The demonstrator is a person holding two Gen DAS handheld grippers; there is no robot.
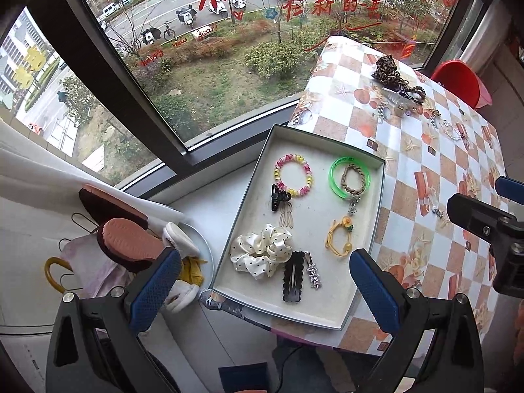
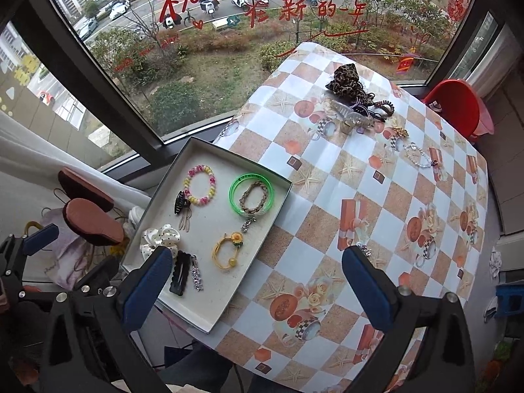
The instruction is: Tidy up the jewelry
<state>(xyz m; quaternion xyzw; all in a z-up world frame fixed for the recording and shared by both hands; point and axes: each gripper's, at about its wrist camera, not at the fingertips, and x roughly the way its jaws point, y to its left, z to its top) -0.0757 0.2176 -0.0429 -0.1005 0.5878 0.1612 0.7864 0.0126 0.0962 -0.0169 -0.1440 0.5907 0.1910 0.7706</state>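
Both tongs hang wide apart and empty — the left gripper (image 1: pixel 265 281) over the tray (image 1: pixel 334 322), the right gripper (image 2: pixel 258 281) beside it. Next job, I think: fetch the tiny silver charm (image 2: pixel 364 249) at the right tongs' two o'clock.

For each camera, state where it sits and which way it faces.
Left wrist: rides the left gripper, looking steeply down between open jaws at the grey tray; the right gripper's jaws show at the right edge.
Right wrist: rides the right gripper, looking steeply down past open jaws at the checkered tablecloth; the left gripper shows at lower left.
Shared: tray, green bangle, leopard scrunchie, window.
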